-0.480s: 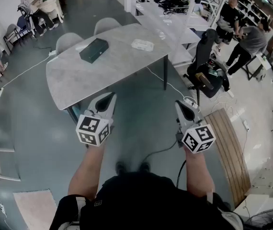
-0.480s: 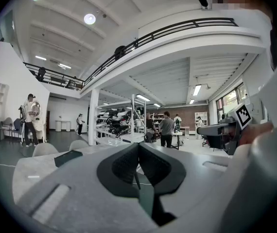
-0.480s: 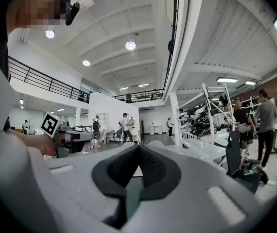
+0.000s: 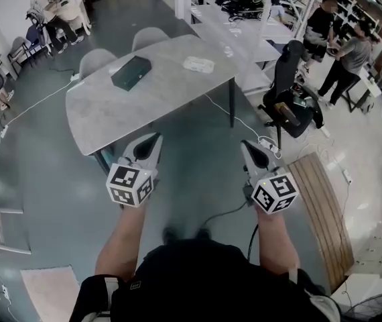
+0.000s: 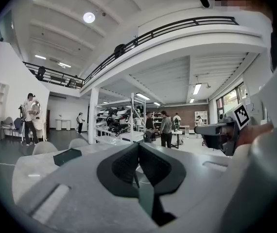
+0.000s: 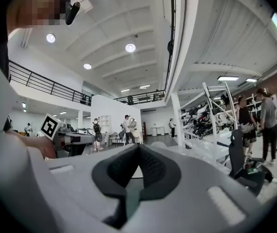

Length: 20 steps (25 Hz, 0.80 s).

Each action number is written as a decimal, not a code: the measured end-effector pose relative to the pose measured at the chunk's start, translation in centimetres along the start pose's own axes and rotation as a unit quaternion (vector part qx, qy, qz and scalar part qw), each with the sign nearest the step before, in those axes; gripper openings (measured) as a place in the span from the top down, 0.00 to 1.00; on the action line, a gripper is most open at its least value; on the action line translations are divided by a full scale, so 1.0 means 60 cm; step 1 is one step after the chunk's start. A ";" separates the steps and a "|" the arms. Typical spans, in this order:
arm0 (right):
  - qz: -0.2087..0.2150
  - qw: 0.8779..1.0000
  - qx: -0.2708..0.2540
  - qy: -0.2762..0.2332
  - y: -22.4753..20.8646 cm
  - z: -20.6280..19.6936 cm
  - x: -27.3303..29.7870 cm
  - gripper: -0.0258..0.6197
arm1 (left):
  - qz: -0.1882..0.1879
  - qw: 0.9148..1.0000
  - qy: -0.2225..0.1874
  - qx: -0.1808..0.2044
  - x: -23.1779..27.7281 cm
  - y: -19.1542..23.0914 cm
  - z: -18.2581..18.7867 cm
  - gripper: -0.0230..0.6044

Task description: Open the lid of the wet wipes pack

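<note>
The white wet wipes pack lies flat near the far right of the grey table, its lid down as far as I can tell. Both grippers hang in the air over the floor, well short of the table. My left gripper is shut with nothing between its pads, and its tip points level toward the table. My right gripper is also shut and empty, with its pads meeting. The pack does not show clearly in either gripper view.
A dark box lies on the table left of the pack. Two grey chairs stand behind the table. A black office chair and a wooden bench are to the right. A cable runs over the floor. People stand at the room's edges.
The right gripper has edged very slightly left. Otherwise both grippers keep their places and stay shut.
</note>
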State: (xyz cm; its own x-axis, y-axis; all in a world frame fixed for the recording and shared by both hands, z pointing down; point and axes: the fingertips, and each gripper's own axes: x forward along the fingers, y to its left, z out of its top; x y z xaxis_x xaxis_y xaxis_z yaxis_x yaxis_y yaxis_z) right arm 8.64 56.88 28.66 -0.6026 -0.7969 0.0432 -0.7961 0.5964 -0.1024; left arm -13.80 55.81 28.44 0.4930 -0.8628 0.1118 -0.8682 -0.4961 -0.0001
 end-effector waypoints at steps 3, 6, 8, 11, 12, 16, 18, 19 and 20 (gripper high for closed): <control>-0.016 1.000 -0.019 0.007 -0.013 -0.003 -0.016 0.96 | 0.003 1.000 0.002 0.001 0.003 -0.015 0.002 0.95; -0.012 0.999 -0.042 0.003 -0.022 -0.002 -0.038 0.96 | 0.005 1.000 0.003 0.004 0.011 -0.043 0.006 0.95; 0.003 0.999 -0.036 -0.007 -0.029 -0.002 -0.057 0.91 | 0.004 1.000 0.003 0.007 0.019 -0.068 0.008 0.95; 0.009 1.000 -0.023 -0.011 -0.048 -0.008 -0.090 0.91 | 0.001 1.000 0.004 0.010 0.032 -0.104 0.007 0.95; 0.007 1.000 -0.019 -0.011 -0.057 -0.012 -0.101 0.91 | 0.000 1.000 0.004 0.009 0.036 -0.116 0.005 0.95; 0.000 1.000 -0.002 -0.007 -0.090 -0.025 -0.142 0.91 | -0.009 1.000 0.008 0.007 0.050 -0.162 -0.001 0.95; -0.001 1.000 0.003 -0.005 -0.100 -0.029 -0.153 0.91 | -0.013 1.000 0.012 0.007 0.059 -0.174 -0.003 0.95; 0.000 1.000 0.004 -0.004 -0.103 -0.030 -0.157 0.91 | -0.014 1.000 0.014 0.008 0.064 -0.178 -0.003 0.95; 0.000 1.000 0.005 -0.003 -0.107 -0.032 -0.158 0.91 | -0.016 1.000 0.014 0.008 0.070 -0.181 -0.003 0.95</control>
State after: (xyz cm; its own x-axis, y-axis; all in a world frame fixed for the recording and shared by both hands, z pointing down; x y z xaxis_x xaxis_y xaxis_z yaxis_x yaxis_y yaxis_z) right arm 19.38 60.80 30.81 -0.6017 -0.7979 0.0374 -0.7960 0.5950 -0.1115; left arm -2.34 57.60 29.07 0.5182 -0.8437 0.1400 -0.8511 -0.5249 -0.0129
